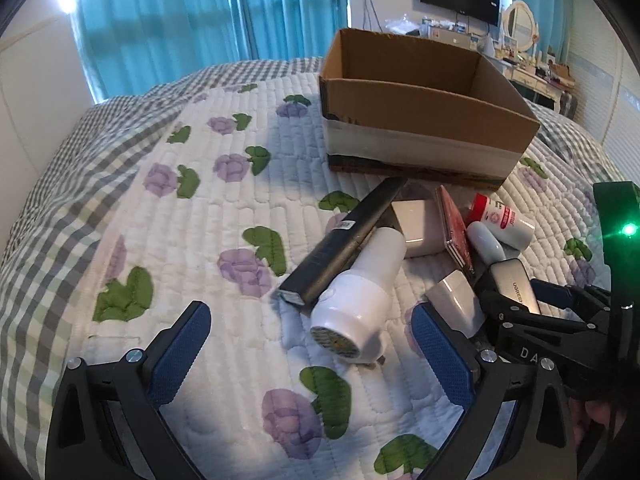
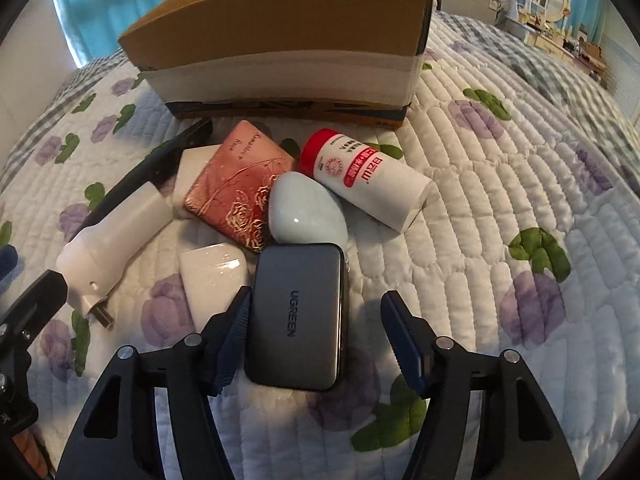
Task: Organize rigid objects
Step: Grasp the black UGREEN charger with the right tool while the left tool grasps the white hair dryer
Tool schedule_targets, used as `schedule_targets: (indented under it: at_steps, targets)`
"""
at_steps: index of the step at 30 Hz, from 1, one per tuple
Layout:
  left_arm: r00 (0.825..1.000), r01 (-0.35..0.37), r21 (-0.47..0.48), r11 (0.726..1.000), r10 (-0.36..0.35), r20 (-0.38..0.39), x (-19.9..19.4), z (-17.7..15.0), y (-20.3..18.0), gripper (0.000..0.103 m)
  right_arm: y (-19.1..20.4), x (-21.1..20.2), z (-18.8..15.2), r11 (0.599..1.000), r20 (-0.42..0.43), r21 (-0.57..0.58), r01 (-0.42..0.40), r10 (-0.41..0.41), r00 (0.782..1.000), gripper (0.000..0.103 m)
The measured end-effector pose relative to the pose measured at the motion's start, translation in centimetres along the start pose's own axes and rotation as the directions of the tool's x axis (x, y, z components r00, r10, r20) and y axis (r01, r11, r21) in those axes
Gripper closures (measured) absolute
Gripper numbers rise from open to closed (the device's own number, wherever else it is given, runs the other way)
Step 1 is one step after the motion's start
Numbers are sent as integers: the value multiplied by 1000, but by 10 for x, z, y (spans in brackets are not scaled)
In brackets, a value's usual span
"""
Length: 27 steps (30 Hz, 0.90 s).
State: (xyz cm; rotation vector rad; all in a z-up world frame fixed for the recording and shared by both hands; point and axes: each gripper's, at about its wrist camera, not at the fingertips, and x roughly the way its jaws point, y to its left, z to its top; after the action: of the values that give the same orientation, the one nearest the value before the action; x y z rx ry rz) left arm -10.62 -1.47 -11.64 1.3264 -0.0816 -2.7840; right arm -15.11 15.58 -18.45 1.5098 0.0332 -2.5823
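Observation:
A pile of rigid objects lies on the quilted bed in front of an open cardboard box. My right gripper is open, its fingers either side of a grey UGREEN charger, not closed on it. My left gripper is open, just before a white plug-in device. Behind lie a long black bar, a pink rose-patterned case, a pale oval object, a red-capped white bottle and a small white block.
The bed has a white quilt with purple flowers and a checked border. Blue curtains hang behind. A dresser with a mirror and a wall screen stand at the far right. The right gripper's body shows at the right of the left wrist view.

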Motion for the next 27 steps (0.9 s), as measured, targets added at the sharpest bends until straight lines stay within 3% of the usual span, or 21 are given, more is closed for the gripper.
schedule_targets:
  at_steps: [1,2,5,8,11,13,15,18,21,25,27]
  targets:
    - [1000,4,8,1000,-4,-8,3,3,-3,9,0,1,2,1000,6,-14,9,-9,1000,45]
    - [1000,-2,18,1000,2,-16,7,5,-5,10,3,1,2,999,12,-33,12,-11,1000,62]
    - [999,-17,48,999,19,-49,21,8,-12,17,6,-6,0,998,31,-58,15,-13,999,62]
    - [994,4,56,998,2,-113,39,7,-17,36,-4,-19,-1,1000,63,-26,-9,11,998,62]
    - [992,-5,69,998,14,-126,42,3,-25,40,-17,-29,0,999,88,9,-33,32,996,62]
    - [989,57,72,996,-47,-143,36,-2,-30,50,-23,-34,-1,999,97,21,-46,44,994,62]
    - [979,129,55,990,-118,-165,31,-7,-36,50,-24,-37,1,998,107,24,-57,54,993,62]
    - [982,93,98,991,-75,-172,34,-6,-44,50,-19,-40,7,998,116,20,-66,63,991,62]
    - [979,118,62,991,-105,-176,42,0,-42,50,-18,-41,4,998,114,14,-69,67,991,62]
    - [980,89,104,991,-69,-186,53,1,-49,54,-19,-38,3,997,106,19,-69,67,992,62]
    - [982,104,116,988,-84,-167,45,0,-51,54,-19,-40,2,998,110,17,-66,63,992,62]
